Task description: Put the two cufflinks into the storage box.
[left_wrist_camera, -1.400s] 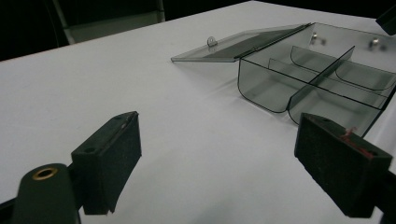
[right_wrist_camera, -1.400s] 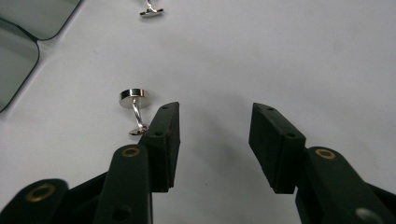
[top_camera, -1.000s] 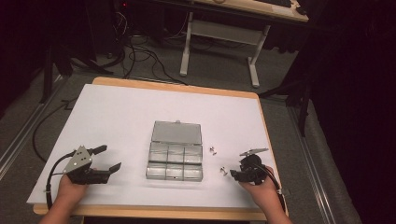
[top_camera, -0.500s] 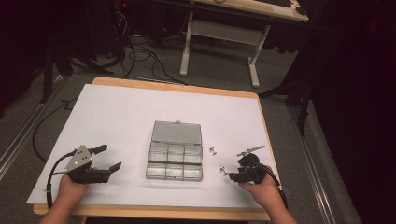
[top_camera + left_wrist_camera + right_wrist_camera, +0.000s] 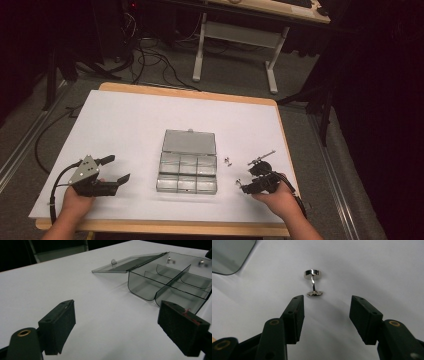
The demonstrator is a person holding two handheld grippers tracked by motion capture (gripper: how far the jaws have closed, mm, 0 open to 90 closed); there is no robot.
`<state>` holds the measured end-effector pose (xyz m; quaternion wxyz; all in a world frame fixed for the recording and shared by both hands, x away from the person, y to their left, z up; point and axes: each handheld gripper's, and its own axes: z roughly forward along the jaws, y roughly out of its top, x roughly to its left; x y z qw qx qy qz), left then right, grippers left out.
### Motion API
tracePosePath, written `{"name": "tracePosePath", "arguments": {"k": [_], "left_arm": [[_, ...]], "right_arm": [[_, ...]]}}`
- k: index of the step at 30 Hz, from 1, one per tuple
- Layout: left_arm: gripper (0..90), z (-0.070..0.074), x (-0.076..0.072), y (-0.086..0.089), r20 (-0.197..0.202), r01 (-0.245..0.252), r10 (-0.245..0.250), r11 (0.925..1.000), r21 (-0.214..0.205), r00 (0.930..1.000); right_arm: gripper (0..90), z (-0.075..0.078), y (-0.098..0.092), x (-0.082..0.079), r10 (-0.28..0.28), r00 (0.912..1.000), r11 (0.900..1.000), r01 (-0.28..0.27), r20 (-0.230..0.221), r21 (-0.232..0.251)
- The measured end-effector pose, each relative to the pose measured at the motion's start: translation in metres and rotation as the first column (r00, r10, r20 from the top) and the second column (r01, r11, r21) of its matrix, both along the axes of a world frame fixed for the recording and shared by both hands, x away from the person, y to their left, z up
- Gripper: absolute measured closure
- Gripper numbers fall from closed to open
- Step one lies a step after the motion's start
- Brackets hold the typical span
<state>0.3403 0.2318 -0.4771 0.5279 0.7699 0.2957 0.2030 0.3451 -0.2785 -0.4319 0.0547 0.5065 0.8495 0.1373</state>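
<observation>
A: Where is the cufflink (image 5: 312,282) now?

B: It lies on the white desk (image 5: 125,125), just beyond the tips of the right tongs (image 5: 326,312), a little left of their middle line. In the high view it is the small shiny thing (image 5: 239,181) near the right tongs (image 5: 250,182), to the right of the clear box (image 5: 187,174). Some more small metal pieces (image 5: 228,160) lie a bit farther away, between the box and the right hand.

A: Are the right tongs holding it?

B: No. Their jaws stand wide apart and they have just been opening further. Nothing is between the pads; the cufflink is in front of them, not inside.

A: And the left tongs (image 5: 110,175)?

B: Also open and empty, resting at the near left of the desk, well apart from the box. In the left gripper view the box (image 5: 170,280) has its lid (image 5: 127,262) folded back flat, so the compartments are free.

A: What could go wrong from here?

B: I think the main risk is the approach. The cufflink is small, smooth and rounded, and it lies off centre, nearer the left pad (image 5: 295,315). If the tongs go forward as they are, that pad may push it away or make it roll. If they close on the thin stem, it may twist and slip out. Also the pads could press on the desk and miss it.
</observation>
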Motion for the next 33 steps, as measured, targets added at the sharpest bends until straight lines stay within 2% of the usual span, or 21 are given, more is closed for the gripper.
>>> {"name": "tracePosePath", "arguments": {"k": [5, 10, 17, 25, 31, 33], "left_arm": [[15.3, 0.0, 0.0, 0.001, -0.001, 0.0, 0.0, 1.0, 0.0, 1.0], [15.3, 0.0, 0.0, 0.0, 0.001, 0.0, 0.0, 1.0, -0.001, 1.0], [15.3, 0.0, 0.0, 0.0, 0.002, 0.002, -0.002, 1.0, -0.001, 1.0], [15.3, 0.0, -0.001, 0.001, 0.001, 0.003, -0.003, 1.0, 0.001, 1.0], [15.3, 0.0, -0.001, 0.001, 0.001, 0.002, -0.002, 1.0, 0.004, 1.0], [15.3, 0.0, -0.001, 0.001, 0.002, 0.004, -0.004, 1.0, 0.001, 1.0]], "right_arm": [[46.4, 0.003, 0.008, 0.006, 0.016, 0.9998, 0.9995, -0.016, -0.013, -0.025], [42.1, 0.003, 0.015, 0.011, 0.027, 0.9992, 0.999, -0.028, -0.028, -0.034], [42.8, 0.002, 0.019, 0.017, 0.036, 0.9985, 0.9982, -0.038, -0.041, -0.047], [49.0, -0.002, 0.029, 0.025, 0.077, 0.9953, 0.9949, -0.081, -0.058, -0.06], [56.6, -0.005, 0.034, 0.031, 0.083, 0.9937, 0.9924, -0.089, -0.076, -0.085], [59.3, -0.006, 0.034, 0.032, 0.105, 0.9916, 0.9888, -0.112, -0.075, -0.099]]}}
